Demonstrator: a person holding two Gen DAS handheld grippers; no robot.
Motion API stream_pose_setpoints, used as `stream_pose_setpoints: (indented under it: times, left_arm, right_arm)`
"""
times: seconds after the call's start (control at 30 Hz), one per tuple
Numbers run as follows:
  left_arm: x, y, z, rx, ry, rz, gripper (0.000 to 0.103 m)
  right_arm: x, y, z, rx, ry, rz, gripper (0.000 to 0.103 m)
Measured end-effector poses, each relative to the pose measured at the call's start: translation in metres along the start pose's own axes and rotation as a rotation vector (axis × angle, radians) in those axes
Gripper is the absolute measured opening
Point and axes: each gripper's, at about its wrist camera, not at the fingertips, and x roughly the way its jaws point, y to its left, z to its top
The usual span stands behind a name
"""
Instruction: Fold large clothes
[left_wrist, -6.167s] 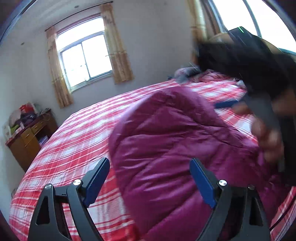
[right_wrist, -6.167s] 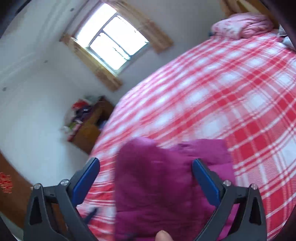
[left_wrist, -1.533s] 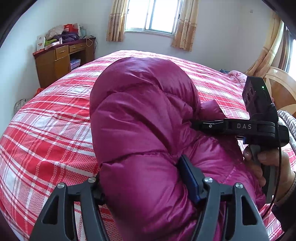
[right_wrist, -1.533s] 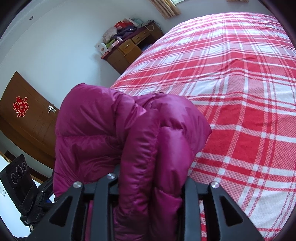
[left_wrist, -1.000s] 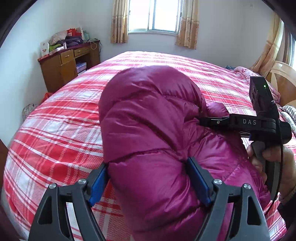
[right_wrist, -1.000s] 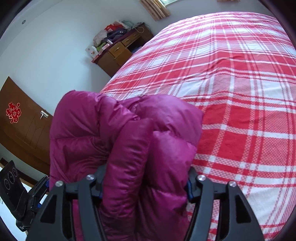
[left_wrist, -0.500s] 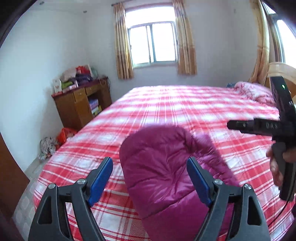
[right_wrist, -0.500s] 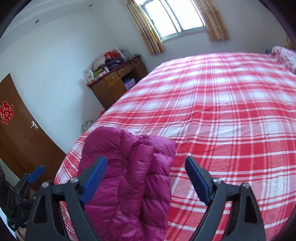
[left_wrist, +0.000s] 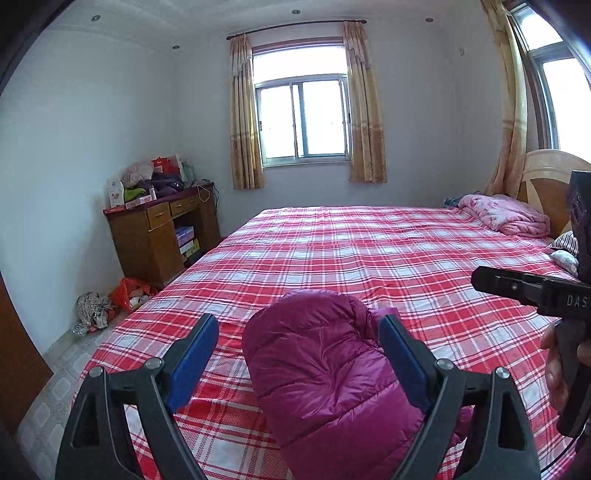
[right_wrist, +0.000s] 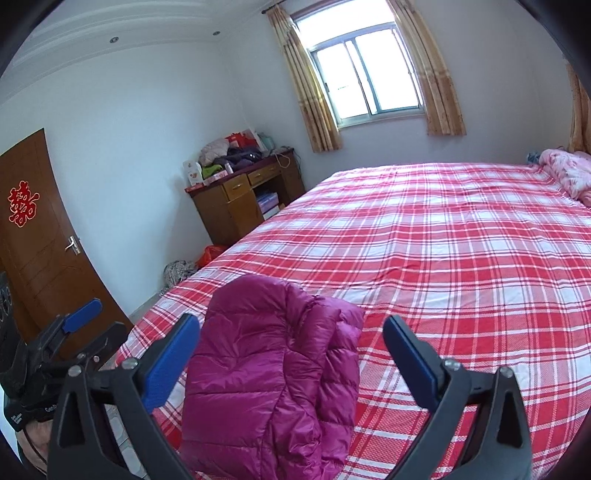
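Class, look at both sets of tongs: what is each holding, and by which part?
Nothing: left tongs and right tongs are open, apart from the folded jacket.

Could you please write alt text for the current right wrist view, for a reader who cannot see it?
A folded magenta puffer jacket lies on a red plaid bed, below the open right gripper, which is not touching it. Beyond are a cluttered wooden desk, a curtained window and a brown door.
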Motion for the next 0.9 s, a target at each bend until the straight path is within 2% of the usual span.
stream_pose_setpoints:
  times: [0.9]
  left_arm:
    - [-0.0028,0.005,-0.0017,-0.013,-0.003,0.011,0.09]
  right_arm:
    - [-0.0086,0.0001,-0.0063,0.009,0.002,-0.005,0.102]
